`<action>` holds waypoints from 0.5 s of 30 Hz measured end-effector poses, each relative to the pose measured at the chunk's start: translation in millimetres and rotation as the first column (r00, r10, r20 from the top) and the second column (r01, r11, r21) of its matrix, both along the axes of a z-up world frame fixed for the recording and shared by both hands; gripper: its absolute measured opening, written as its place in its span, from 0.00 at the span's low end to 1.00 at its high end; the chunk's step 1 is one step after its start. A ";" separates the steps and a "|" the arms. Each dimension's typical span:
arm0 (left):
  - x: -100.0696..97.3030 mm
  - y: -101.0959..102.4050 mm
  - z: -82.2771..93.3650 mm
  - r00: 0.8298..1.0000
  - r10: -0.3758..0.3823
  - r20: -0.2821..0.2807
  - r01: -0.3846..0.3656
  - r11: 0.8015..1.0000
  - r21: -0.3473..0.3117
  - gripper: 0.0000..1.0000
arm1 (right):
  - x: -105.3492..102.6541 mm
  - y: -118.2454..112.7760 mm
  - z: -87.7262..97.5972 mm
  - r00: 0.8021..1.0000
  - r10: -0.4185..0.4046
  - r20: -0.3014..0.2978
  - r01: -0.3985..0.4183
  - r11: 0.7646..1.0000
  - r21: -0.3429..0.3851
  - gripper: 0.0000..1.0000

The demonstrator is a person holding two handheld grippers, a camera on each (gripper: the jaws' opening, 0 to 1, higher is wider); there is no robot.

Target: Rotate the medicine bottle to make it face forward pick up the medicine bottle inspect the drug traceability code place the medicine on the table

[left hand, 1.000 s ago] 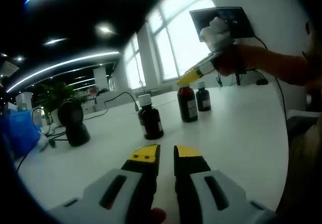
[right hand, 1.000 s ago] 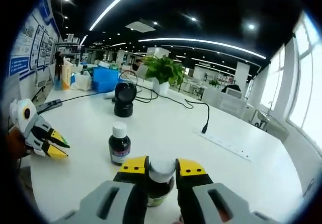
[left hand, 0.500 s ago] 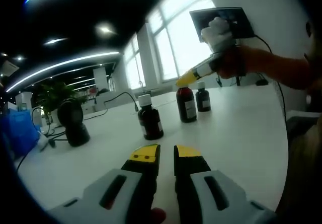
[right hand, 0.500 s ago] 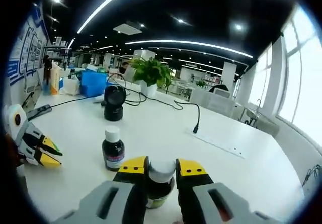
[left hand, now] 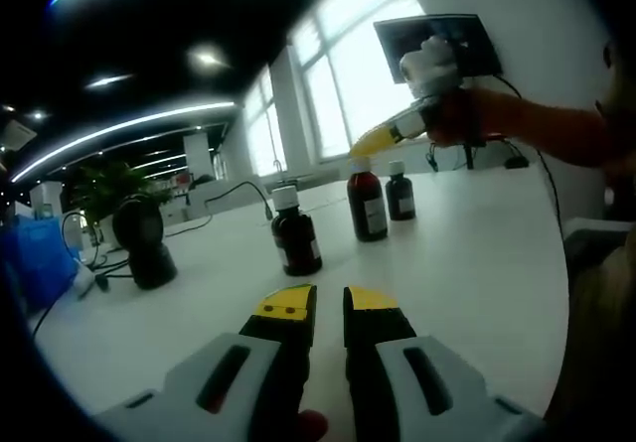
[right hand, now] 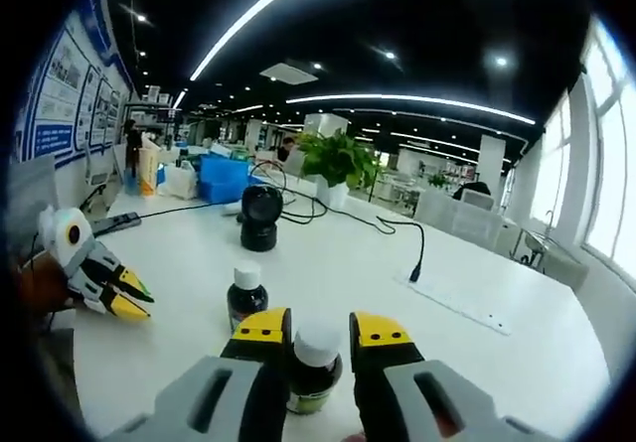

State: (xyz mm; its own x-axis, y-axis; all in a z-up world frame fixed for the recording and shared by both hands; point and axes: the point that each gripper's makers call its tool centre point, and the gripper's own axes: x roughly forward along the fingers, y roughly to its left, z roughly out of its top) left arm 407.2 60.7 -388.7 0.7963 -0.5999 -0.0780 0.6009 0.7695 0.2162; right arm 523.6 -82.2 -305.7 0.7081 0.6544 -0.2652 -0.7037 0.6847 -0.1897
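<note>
Jaws of the right gripper point(right hand: 318, 331) clamp a white-capped medicine bottle point(right hand: 315, 368) at lower centre, its label hidden between them. Left gripper point(left hand: 329, 301) jaws sit nearly closed, empty. Another brown bottle point(right hand: 245, 301) stands partly hidden behind the right gripper's left jaw on the white table point(right hand: 348, 263).

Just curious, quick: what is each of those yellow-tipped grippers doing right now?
Left gripper: shut, holding nothing.
Right gripper: shut on a white-capped medicine bottle.
</note>
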 end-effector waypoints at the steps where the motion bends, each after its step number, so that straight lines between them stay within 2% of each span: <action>1: 0.1 0.0 0.1 1.000 0.000 0.000 0.000 1.000 -0.001 0.05 | -1.5 1.4 -0.4 1.000 0.025 -0.008 -0.025 1.000 0.002 0.20; 9: 0.5 0.1 -1.0 1.000 0.002 -0.001 -0.002 1.000 0.003 0.05 | -2.0 5.9 -11.5 0.987 0.153 -0.051 -0.153 0.988 -0.006 0.21; 15: 1.1 0.7 -1.2 1.000 0.004 -0.001 -0.004 1.000 0.003 0.05 | -0.1 5.6 -20.2 0.979 0.188 -0.074 -0.189 0.982 -0.002 0.22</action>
State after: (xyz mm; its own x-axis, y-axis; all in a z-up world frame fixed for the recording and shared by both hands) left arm 408.3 61.4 -389.9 0.7988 -0.5962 -0.0803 0.5977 0.7715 0.2179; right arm 523.5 -76.6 -325.9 0.5509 0.7714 -0.3186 -0.8321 0.5370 -0.1386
